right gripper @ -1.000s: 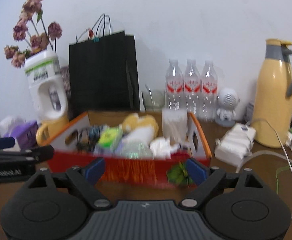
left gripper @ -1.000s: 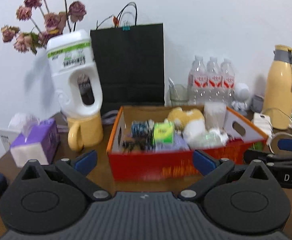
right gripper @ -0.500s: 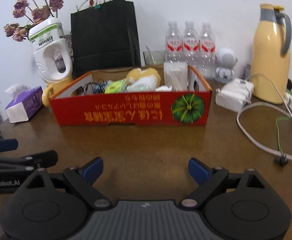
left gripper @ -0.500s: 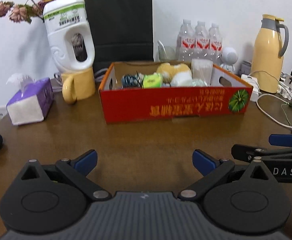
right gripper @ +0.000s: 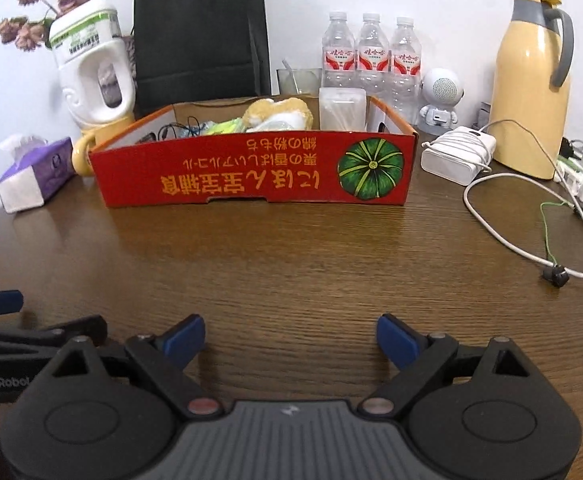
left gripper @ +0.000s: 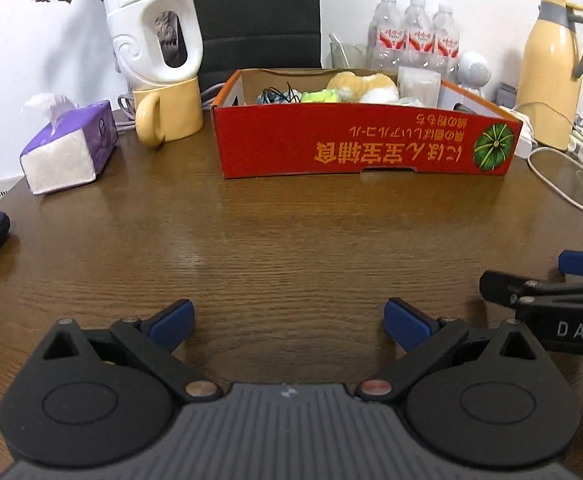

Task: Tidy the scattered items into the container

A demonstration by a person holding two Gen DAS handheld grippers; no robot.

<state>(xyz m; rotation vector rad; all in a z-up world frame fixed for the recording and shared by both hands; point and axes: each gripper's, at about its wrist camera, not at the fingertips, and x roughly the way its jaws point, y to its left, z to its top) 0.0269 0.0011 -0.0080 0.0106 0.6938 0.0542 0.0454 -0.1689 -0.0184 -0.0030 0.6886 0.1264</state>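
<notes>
The left gripper [left gripper: 287, 320] is held low over the wooden bench [left gripper: 291, 240], its two blue-tipped fingers [left gripper: 171, 318] spread wide apart with nothing between them. The right gripper [right gripper: 289, 334] is held the same way, its fingers [right gripper: 395, 340] spread wide and empty above bare wood. Each gripper is seen at the edge of the other's view, so the two are placed side by side, well apart from the box.

The red cardboard box [right gripper: 251, 172] is set toward the back of the bench, its long printed side turned to the cameras, the writing on it upside down and a green pumpkin picture at its right end. Inside it are seen a tangle of dark cable [left gripper: 275, 94], a yellow-green packet [left gripper: 319, 97], a tan and white soft toy [left gripper: 361, 84] and a pale translucent container [right gripper: 341, 108] standing against the right end.

To the left of the box a yellow mug [left gripper: 169, 110] is placed, with a white jug [left gripper: 153, 24] resting on top of it, and further left a purple tissue box [left gripper: 69, 148]. Behind the box a black paper bag [right gripper: 201, 36] and three water bottles [right gripper: 371, 56] are stood against the wall. To the right a white charger [right gripper: 455, 154] with its cable, a small white speaker figure [right gripper: 441, 96] and a yellow flask [right gripper: 531, 84] are found.
</notes>
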